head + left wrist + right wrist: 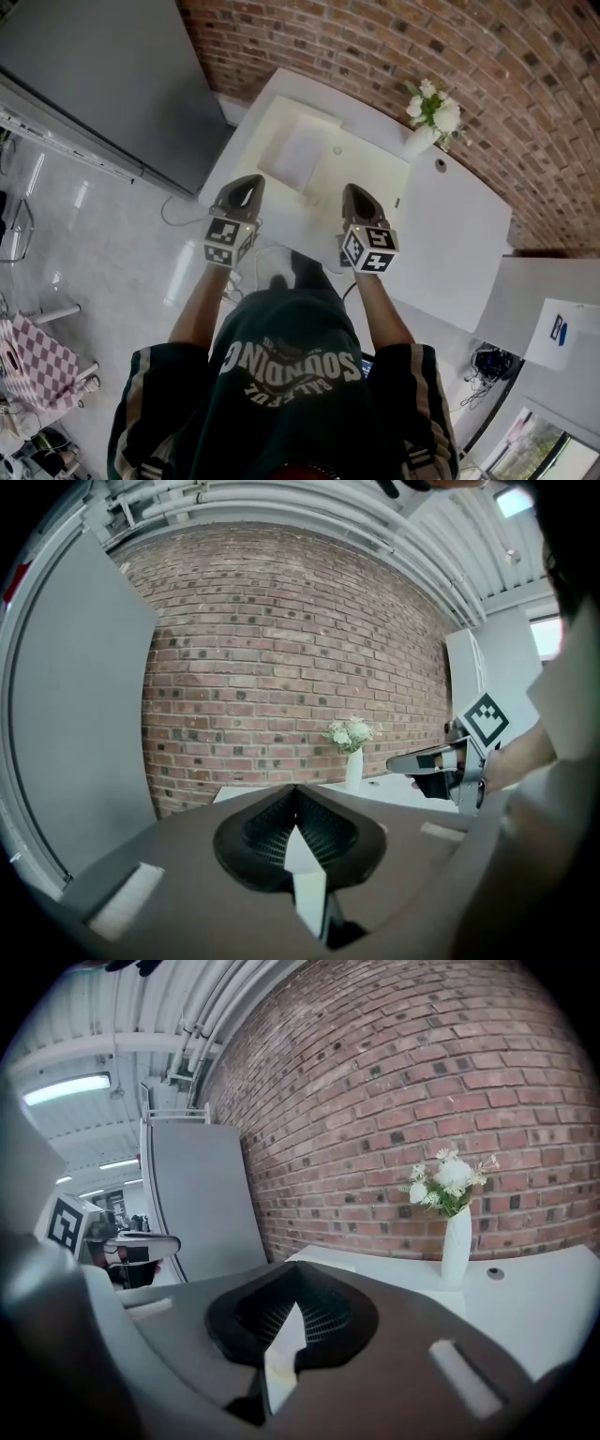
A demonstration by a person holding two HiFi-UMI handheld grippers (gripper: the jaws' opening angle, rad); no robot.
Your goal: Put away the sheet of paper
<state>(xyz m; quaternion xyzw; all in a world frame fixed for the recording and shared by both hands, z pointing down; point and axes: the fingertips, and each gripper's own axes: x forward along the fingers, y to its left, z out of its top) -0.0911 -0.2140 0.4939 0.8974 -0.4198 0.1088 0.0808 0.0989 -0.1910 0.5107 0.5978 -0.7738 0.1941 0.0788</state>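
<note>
I held my left gripper (246,185) and right gripper (357,194) closed, empty, over the desk's (450,244) near edge. The sheet of paper (302,150) lay flat near its far-left corner. Jaws left closed might have shoved it off that edge.

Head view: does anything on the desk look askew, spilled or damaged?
Nothing stands out. The sheet of paper lies flat on the white desk, the vase of flowers stands upright at the desk's far edge, and nothing looks spilled or broken.
</note>
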